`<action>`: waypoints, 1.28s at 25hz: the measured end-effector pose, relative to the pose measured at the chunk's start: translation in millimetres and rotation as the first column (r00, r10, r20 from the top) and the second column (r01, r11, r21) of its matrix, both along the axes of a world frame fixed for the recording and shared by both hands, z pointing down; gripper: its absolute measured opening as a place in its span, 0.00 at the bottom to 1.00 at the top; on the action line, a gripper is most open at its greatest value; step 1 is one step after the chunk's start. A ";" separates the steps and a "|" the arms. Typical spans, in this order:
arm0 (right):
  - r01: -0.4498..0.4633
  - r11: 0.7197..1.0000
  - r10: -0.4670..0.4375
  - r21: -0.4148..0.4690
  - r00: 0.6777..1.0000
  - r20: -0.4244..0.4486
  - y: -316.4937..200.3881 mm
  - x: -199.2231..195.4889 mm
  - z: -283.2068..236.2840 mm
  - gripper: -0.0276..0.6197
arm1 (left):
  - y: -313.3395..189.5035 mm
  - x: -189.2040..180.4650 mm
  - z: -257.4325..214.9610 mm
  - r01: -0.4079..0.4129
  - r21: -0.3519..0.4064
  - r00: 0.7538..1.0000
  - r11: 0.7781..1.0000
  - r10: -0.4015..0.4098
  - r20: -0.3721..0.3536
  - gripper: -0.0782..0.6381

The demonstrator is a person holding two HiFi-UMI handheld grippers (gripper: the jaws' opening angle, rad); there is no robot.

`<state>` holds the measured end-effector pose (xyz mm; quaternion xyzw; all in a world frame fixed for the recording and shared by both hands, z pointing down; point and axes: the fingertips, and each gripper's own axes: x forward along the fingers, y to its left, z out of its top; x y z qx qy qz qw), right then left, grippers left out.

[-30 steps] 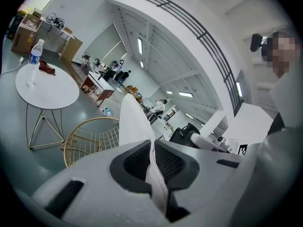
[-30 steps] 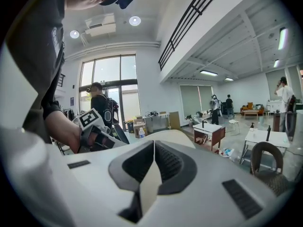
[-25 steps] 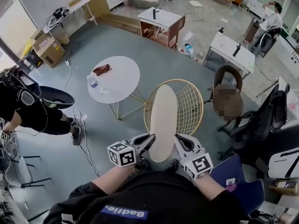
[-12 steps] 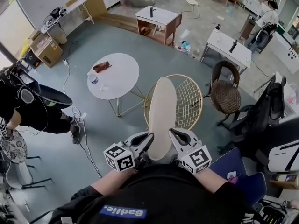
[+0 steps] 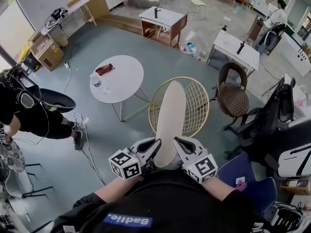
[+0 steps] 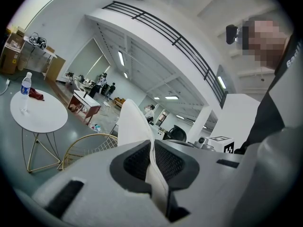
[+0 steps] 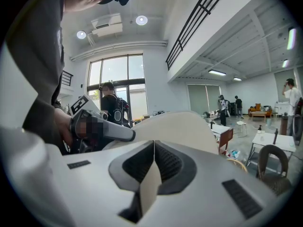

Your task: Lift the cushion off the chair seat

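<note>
The round cream cushion [image 5: 170, 120] hangs in the air, nearly edge-on to the head view, above the gold wire chair [image 5: 192, 108]. My left gripper [image 5: 154, 148] is shut on the cushion's near left edge, and my right gripper [image 5: 179, 146] is shut on its near right edge. In the left gripper view the cushion [image 6: 134, 126] rises thin and pale from between the black pads [image 6: 137, 161], pinched at the left gripper [image 6: 152, 162]. In the right gripper view the cushion [image 7: 182, 129] spreads wide beyond the right gripper [image 7: 154, 163], its edge clamped between the pads.
A round white table [image 5: 117, 79] with a bottle and a dark cloth stands to the chair's left. A brown wicker chair [image 5: 233, 95] and black office chairs stand to the right. A person in black [image 5: 26, 113] crouches at far left. Cables lie on the grey floor.
Both grippers have lifted the cushion a little and shifted it slightly; it stays held edge-on above the wire chair. The grips are unchanged.
</note>
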<state>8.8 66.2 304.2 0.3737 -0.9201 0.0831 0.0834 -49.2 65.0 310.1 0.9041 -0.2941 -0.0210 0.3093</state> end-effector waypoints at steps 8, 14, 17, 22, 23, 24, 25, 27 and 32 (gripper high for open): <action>-0.007 1.000 0.007 -0.011 1.000 0.009 4.9 4.7 2.1 0.09 | 3.6 8.1 2.0 -0.024 -0.003 1.000 1.000 0.024 0.005 0.16; -0.006 1.000 0.006 -0.010 1.000 0.009 3.5 6.9 3.3 0.09 | 2.3 10.7 3.2 -0.031 -0.001 0.999 1.000 0.031 0.010 0.16; -0.008 1.000 0.008 -0.010 1.000 0.011 1.9 9.7 2.4 0.09 | 0.8 13.0 2.9 -0.032 -0.001 0.999 0.999 0.032 0.013 0.16; -0.007 1.000 0.008 -0.010 1.000 0.013 -1.1 10.1 1.2 0.09 | -2.0 13.7 2.1 -0.036 -0.003 0.999 0.999 0.036 0.016 0.16; -0.006 1.000 0.006 -0.009 1.000 0.011 -1.6 9.7 1.3 0.09 | -2.5 13.4 2.4 -0.036 -0.003 0.999 0.999 0.036 0.017 0.16; -0.005 1.000 0.005 -0.009 1.000 0.010 -1.8 9.7 1.8 0.09 | -2.7 13.4 2.8 -0.037 -0.004 0.999 0.999 0.037 0.017 0.16; -0.006 1.000 0.006 -0.011 1.000 0.010 -1.9 10.1 2.5 0.09 | -2.7 13.7 3.4 -0.038 -0.004 0.999 0.999 0.038 0.018 0.16; -0.009 1.000 0.009 -0.015 1.000 0.011 -1.9 11.0 3.4 0.09 | -2.3 14.4 4.4 -0.039 -0.005 0.999 0.999 0.039 0.019 0.16; -0.009 1.000 0.010 -0.019 1.000 0.013 -3.2 11.0 3.9 0.09 | -3.5 14.7 5.0 -0.040 -0.006 0.999 0.999 0.040 0.021 0.16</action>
